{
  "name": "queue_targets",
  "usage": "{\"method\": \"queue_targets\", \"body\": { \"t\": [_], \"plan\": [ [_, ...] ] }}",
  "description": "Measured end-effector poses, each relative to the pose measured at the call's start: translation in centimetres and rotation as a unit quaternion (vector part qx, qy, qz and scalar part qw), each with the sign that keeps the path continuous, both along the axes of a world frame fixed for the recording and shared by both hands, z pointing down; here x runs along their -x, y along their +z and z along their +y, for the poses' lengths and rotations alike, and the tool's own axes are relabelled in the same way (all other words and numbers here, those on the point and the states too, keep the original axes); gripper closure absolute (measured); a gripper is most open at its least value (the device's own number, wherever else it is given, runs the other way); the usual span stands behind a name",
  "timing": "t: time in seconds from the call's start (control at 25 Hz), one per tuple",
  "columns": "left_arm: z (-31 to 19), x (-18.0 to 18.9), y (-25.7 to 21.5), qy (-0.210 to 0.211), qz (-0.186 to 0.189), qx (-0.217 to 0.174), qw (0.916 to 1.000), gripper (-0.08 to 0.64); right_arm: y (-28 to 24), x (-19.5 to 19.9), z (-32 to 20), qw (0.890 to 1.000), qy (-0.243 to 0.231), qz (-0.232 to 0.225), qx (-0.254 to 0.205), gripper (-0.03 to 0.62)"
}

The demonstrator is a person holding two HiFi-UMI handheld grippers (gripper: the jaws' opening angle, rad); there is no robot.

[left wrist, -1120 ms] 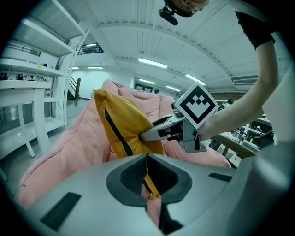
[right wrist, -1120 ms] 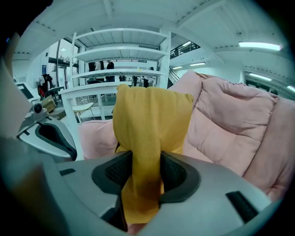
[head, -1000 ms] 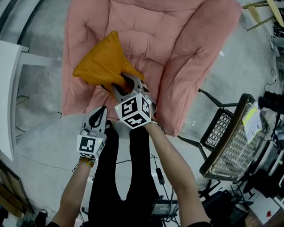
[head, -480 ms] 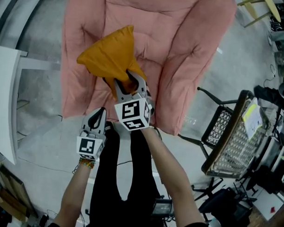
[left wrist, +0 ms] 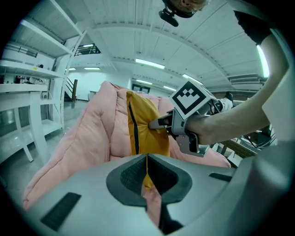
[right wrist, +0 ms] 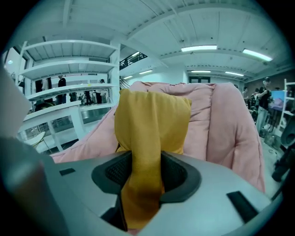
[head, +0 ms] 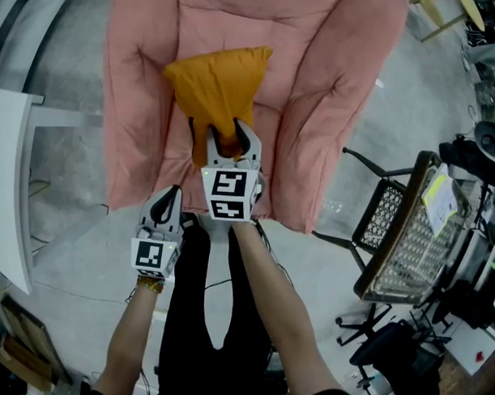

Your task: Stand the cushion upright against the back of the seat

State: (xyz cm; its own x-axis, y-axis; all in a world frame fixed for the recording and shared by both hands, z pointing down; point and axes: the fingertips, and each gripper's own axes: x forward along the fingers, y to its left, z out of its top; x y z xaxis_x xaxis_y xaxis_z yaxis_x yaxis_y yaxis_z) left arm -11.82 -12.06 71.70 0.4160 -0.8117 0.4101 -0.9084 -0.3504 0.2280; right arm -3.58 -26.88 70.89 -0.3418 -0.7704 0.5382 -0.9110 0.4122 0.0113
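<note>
- The mustard-yellow fabric cushion [head: 217,86] is over the middle of the seat of the pink quilted armchair [head: 333,66]. It is lifted by 1 lower corner, with its broad top end toward the chair's back. Whether it touches the back cannot be told.
- The right tongs [head: 225,135] are clenched on that lower corner. In the right gripper view, a bunched fold of yellow cloth fills the gap between the 2 jaws and hangs below them.
- The left tongs [head: 172,194] are clenched on nothing, their 2 jaws meeting in a thin line. They hang at the front edge of the armchair, just beside the right tongs and apart from the cushion.
- The armchair's 2 puffed side rolls flank the cushion closely (the right one bulges nearer to it).
- A white tabletop [head: 6,184] stands to the left of the armchair, well apart from it.
- A black metal chair with a woven seat [head: 404,239] stands to the right on the grey concrete floor [head: 67,251].
- White shelving [right wrist: 69,69] shows behind the armchair in the right gripper view.
</note>
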Motion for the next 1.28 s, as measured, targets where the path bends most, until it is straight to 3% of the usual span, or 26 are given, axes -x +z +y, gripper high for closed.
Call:
{"method": "queue_targets", "body": {
  "t": [0.24, 0.56, 1.28],
  "plan": [
    [0.6, 1.1, 0.7, 0.007, -0.022, 0.043, 0.9988, 0.546, 1.0, -1.0, -0.6, 0.997, 0.080, -0.012, 0.011, 0.405],
    [0.7, 1.8, 1.1, 0.001, -0.016, 0.040, 0.9991, 0.546, 1.3, -1.8, -1.4, 0.994, 0.104, -0.019, 0.008, 0.405],
    [-1.2, 4.7, 1.2, -0.023, -0.016, 0.020, 0.9994, 0.546, -1.7, -2.3, -10.5, 0.988, 0.147, -0.020, -0.047, 0.402]
  ]
}}
